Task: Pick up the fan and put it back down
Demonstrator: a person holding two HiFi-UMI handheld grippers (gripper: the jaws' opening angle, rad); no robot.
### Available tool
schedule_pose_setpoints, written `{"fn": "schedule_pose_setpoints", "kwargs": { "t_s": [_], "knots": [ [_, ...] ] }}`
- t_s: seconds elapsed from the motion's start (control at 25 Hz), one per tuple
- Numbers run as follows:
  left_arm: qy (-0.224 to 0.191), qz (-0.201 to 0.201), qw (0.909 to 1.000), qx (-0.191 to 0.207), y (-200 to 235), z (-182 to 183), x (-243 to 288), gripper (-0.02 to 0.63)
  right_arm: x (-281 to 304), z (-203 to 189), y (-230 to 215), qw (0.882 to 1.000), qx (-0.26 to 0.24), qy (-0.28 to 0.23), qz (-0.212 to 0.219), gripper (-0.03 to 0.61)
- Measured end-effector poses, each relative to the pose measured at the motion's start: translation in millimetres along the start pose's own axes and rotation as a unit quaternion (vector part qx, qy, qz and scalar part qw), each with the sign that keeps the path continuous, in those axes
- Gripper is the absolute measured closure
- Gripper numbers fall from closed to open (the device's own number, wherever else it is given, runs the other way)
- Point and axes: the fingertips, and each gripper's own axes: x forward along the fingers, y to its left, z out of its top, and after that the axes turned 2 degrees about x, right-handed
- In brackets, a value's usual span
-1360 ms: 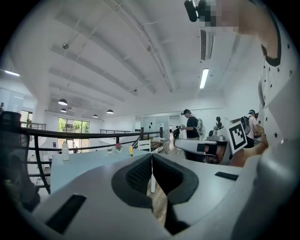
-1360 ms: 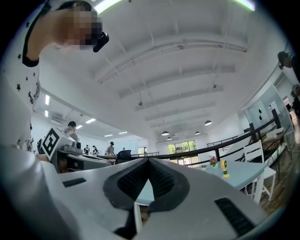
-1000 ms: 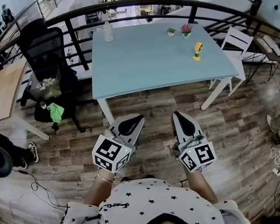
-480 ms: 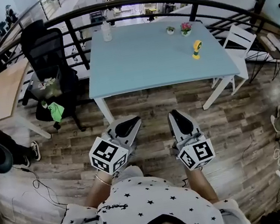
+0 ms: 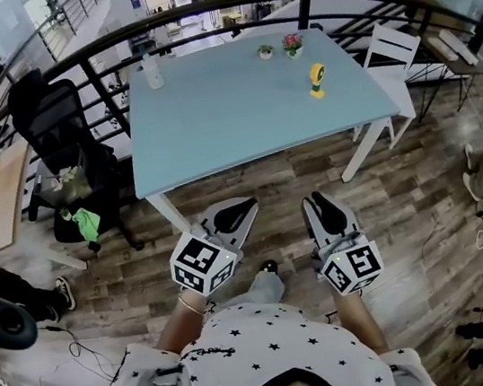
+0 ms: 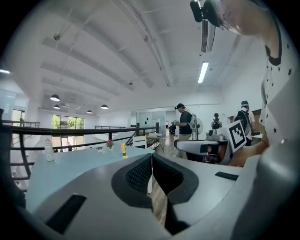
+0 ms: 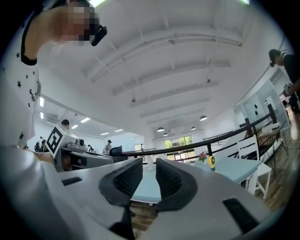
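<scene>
Task not begun: fan (image 5: 317, 80) stands on the table (image 5: 212, 119), well ahead of your left gripper (image 5: 245, 205) (clenched, empty) and right gripper (image 5: 317, 196) (jaws just opening, empty).

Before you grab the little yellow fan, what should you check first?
1. Fan standing on the table, in plain sight: ok.
2. Space round it: the nearest flower pot stands apart from it: ok.
3. Right gripper empty: ok; its jaws have just been opening, nothing between them.
4. Jaws wide enough for the fan: cannot tell.
5. Left gripper shut and empty: ok.
6. Grippers close to the fan: not ok; both are over the floor, short of the table.
</scene>
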Motion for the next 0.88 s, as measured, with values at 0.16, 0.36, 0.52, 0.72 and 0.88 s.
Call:
{"fn": "schedule_pose_setpoints", "kwargs": {
  "t_s": [0.16,0.36,0.52,0.72,0.88],
  "knots": [
    [-0.010,-0.032,0.9994,0.001,8,7,45,0.584,16,3,-36,1.000,-0.005,0.011,-0.020,0.485],
    [-0.004,-0.041,0.9992,-0.004,29,7,81,0.584,39,3,-71,0.999,0.002,0.019,-0.035,0.480],
    [0.002,-0.036,0.9993,-0.009,55,9,106,0.584,62,10,-96,0.999,0.000,0.019,-0.038,0.474],
    [0.007,-0.038,0.9991,-0.015,81,11,130,0.584,84,7,-118,0.998,0.009,0.032,-0.047,0.474],
    [0.007,-0.046,0.9986,-0.025,94,7,147,0.584,100,6,-132,0.998,0.009,0.044,-0.054,0.468]
  ]
}}
